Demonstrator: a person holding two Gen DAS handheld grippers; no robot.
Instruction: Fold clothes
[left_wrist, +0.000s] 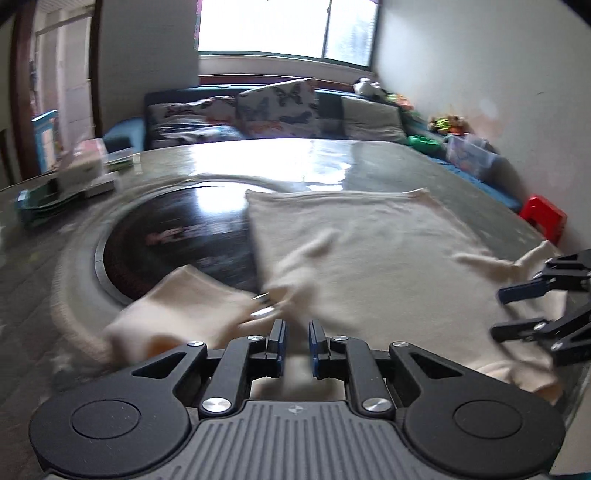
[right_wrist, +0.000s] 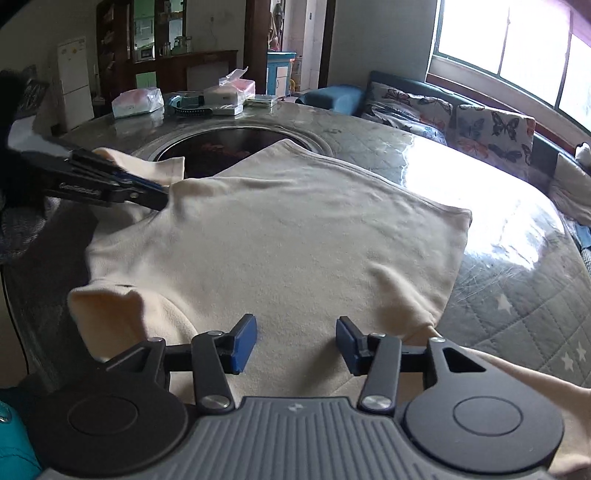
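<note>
A cream T-shirt (left_wrist: 369, 258) lies spread on the round table, also in the right wrist view (right_wrist: 277, 240). My left gripper (left_wrist: 296, 343) has its jaws nearly closed on shirt cloth at the near edge by the left sleeve (left_wrist: 184, 306); it also shows in the right wrist view (right_wrist: 162, 195), pinching the shirt near the sleeve. My right gripper (right_wrist: 295, 343) is open and empty, just above the near part of the shirt; it shows at the right edge of the left wrist view (left_wrist: 498, 312). The left wrist view is blurred by motion.
The table (right_wrist: 517, 295) has a quilted cover under clear plastic and a dark round hob (left_wrist: 177, 236) in its middle. Boxes and packets (right_wrist: 221, 96) stand at its far side. A sofa with butterfly cushions (right_wrist: 480, 125) runs under the window. A red stool (left_wrist: 543, 218) stands right.
</note>
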